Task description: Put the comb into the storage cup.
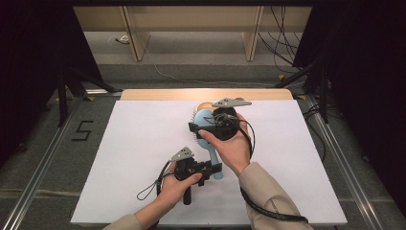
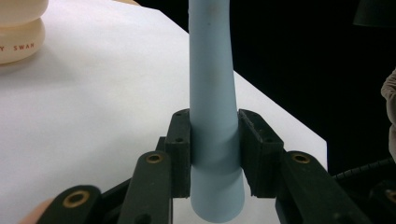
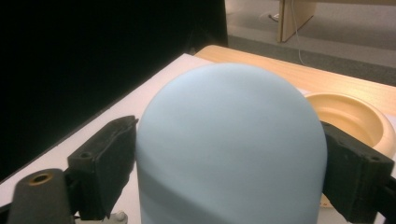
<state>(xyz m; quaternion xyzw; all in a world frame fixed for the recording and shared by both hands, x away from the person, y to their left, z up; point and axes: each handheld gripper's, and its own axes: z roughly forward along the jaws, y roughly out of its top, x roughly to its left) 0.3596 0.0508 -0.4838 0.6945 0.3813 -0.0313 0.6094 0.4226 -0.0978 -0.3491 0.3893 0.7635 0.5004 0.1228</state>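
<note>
A white sheet (image 1: pixel 143 143) covers most of a pale wooden table (image 1: pixel 206 94), whose bare wood shows as a strip along the far edge. Grey carpet floor (image 1: pixel 43 143) surrounds it, with a black 5 (image 1: pixel 82 130) marked on it left of the table. Metal rails (image 1: pixel 36 184) run along both sides. Dark curtains (image 1: pixel 28 57) close off left and right. Beyond the far edge stands light wooden furniture (image 1: pixel 191 24), possibly a bench, with cables (image 1: pixel 282 43) trailing on the floor by it.

Pale blue hairbrush (image 1: pixel 207 125), cream dish (image 3: pixel 348 114), white table (image 1: pixel 134 158)
</note>
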